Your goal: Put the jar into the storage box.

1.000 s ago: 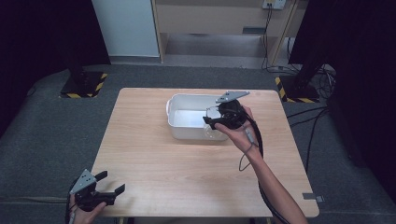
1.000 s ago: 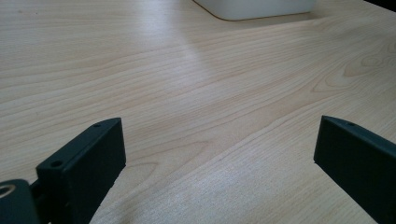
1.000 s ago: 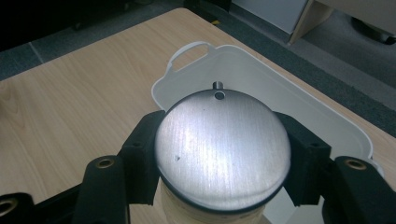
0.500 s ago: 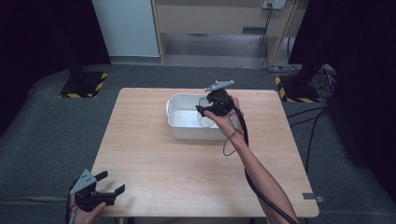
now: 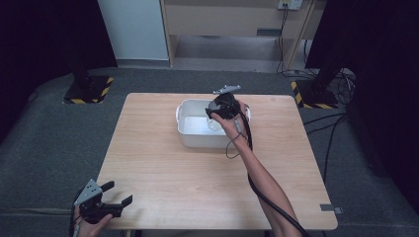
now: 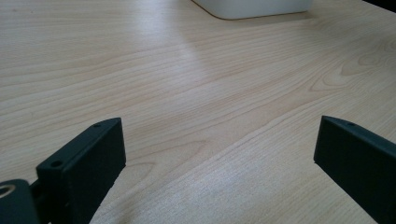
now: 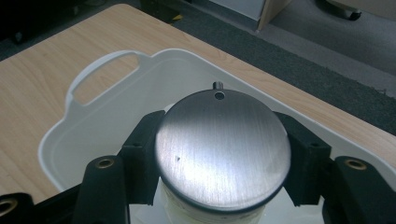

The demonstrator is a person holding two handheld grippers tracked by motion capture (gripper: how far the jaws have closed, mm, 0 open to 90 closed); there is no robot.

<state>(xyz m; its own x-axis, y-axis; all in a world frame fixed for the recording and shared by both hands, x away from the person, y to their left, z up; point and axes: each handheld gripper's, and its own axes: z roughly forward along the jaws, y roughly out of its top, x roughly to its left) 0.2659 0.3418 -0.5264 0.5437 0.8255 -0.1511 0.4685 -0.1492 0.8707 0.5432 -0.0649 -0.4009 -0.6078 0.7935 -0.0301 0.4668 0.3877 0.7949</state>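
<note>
Right gripper view puts my right hand-held gripper (image 7: 219,154) clamped on a jar (image 7: 210,212) with a round brushed-metal lid (image 7: 222,149), one jaw pressing each side, held over the inside of the white tub (image 7: 112,116). In the high view the tub (image 5: 197,140) sits at the far middle of the counter (image 5: 163,168), and my right hand-held gripper (image 5: 222,109) hangs above its right part. The step, as I judge it, is setting the jar down inside. I should lower it upright, clear of the tub walls, and let go only once its base rests flat on the bottom. My left hand-held gripper (image 5: 116,195), at the near left corner, has its jaws wide apart with nothing between them.
</note>
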